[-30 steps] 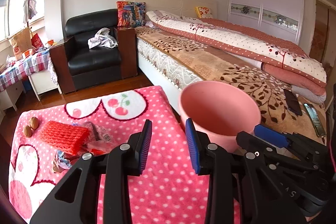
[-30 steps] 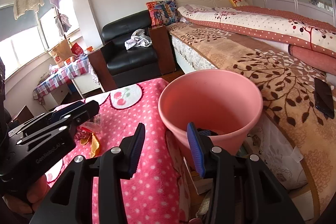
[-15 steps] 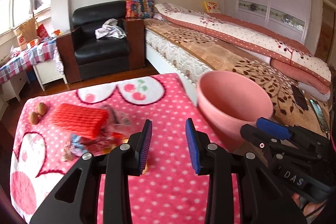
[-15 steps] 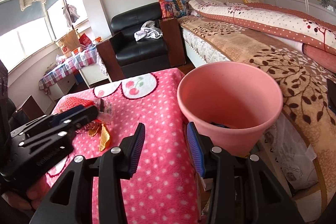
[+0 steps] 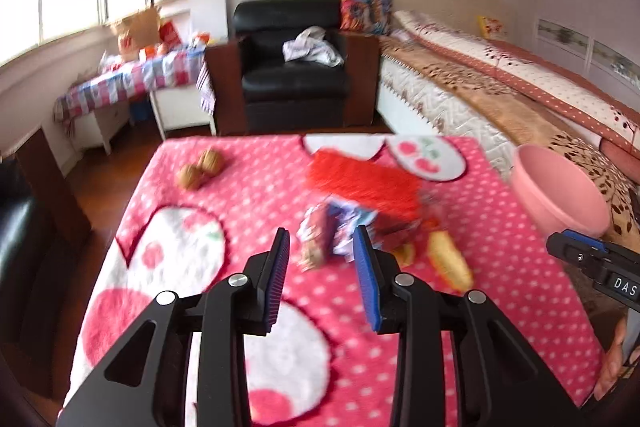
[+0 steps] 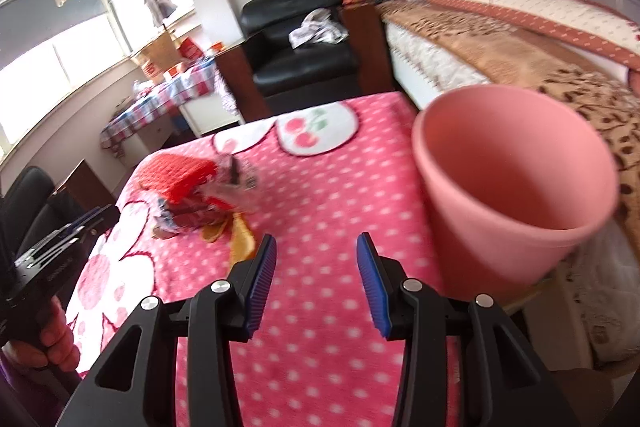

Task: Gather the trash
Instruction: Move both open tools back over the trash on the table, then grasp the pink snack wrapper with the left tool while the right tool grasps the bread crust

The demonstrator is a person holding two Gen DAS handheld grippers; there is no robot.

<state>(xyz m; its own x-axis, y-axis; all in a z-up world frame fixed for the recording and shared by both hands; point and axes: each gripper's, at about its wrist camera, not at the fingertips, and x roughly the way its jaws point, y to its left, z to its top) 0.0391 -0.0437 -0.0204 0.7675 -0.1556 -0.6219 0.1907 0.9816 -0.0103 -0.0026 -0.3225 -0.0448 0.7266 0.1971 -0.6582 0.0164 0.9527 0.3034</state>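
Note:
A heap of crumpled wrappers (image 5: 340,227) lies on the pink dotted blanket (image 5: 248,195), beside a red mesh packet (image 5: 360,179) and a yellow peel (image 5: 448,263). My left gripper (image 5: 320,247) stands open just short of the wrappers, nothing between its fingers. The heap of wrappers (image 6: 200,207) appears again in the right wrist view, left of centre. My right gripper (image 6: 316,255) hangs open above bare blanket, empty. The pink bin (image 6: 516,187) stands off the blanket's right edge, close to my right gripper. The pink bin (image 5: 560,195) sits far right in the left wrist view.
Two walnuts (image 5: 200,169) lie at the blanket's far left. A black armchair (image 5: 292,67) with cloth on it stands behind, a bed (image 5: 500,87) to the right, a checked side table (image 5: 132,79) by the window. A hand (image 6: 48,343) holds the left gripper's handle.
Both views have swung left from the bin toward the trash heap. My left gripper has come down close to the wrappers. Both grippers stay open and empty.

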